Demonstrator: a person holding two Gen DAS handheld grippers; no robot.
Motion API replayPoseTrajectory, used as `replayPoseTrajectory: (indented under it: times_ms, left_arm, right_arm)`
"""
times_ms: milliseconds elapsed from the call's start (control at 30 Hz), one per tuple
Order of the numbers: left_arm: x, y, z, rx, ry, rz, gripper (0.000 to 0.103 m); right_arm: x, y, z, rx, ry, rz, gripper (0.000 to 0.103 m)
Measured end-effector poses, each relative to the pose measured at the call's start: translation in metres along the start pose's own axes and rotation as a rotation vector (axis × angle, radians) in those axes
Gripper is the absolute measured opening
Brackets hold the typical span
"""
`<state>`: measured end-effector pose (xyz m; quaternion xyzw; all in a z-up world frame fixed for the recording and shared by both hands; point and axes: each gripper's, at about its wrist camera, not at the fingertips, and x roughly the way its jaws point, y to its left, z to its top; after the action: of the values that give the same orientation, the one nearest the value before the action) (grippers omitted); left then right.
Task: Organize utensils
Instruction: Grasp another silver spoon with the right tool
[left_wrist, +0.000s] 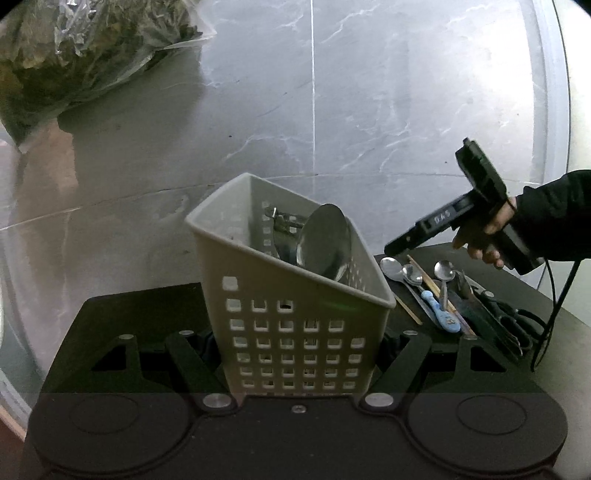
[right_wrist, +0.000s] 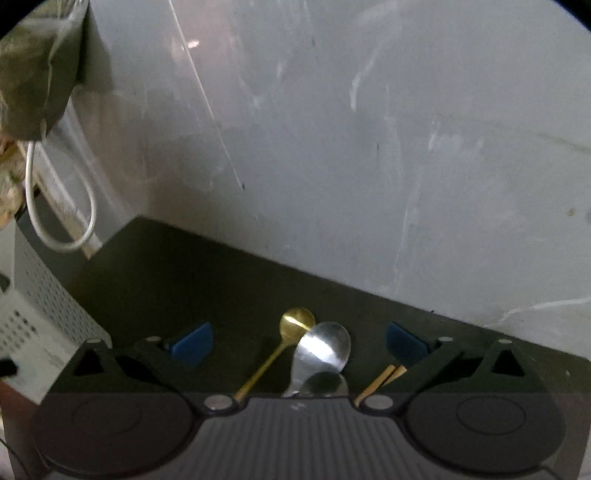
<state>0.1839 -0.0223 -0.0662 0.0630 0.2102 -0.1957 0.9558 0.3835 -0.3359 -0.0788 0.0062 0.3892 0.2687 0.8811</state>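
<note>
From my left wrist view, my left gripper (left_wrist: 295, 354) clamps the tilted grey perforated plastic basket (left_wrist: 295, 295), ladle inside; I should hold it steady. From my right wrist view, my right gripper (right_wrist: 297, 345) gapes empty above the silver steel spoon (right_wrist: 321, 350) on the black surface (right_wrist: 184, 280); centre it first. Handles are hidden.

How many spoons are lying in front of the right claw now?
3. A small gold metal spoon lies leftmost; a large silver metal spoon beside it; a smaller silver spoon bowl nearest the camera. More may lie hidden out of view.
</note>
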Motion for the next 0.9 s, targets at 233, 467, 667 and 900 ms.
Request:
replayPoseTrajectory:
  times_ms: [233, 467, 667, 900]
  left_arm:
    - [0.002, -0.007, 0.001, 0.002, 0.008, 0.032, 0.077]
    - [0.002, -0.008, 0.001, 0.003, 0.011, 0.041, 0.077]
    - [0.002, -0.008, 0.001, 0.006, 0.010, 0.037, 0.077]
    - [0.002, -0.007, 0.000, 0.010, 0.010, 0.035, 0.077]
  right_arm:
    - [0.015, -0.016, 0.002, -0.033, 0.049, 0.074, 0.102]
    - [0.016, -0.024, 0.006, -0.042, 0.038, 0.103, 0.079]
    - [0.018, -0.022, 0.007, -0.070, 0.046, 0.074, 0.026]
    - [0.012, -0.025, 0.005, -0.021, -0.009, 0.059, 0.006]
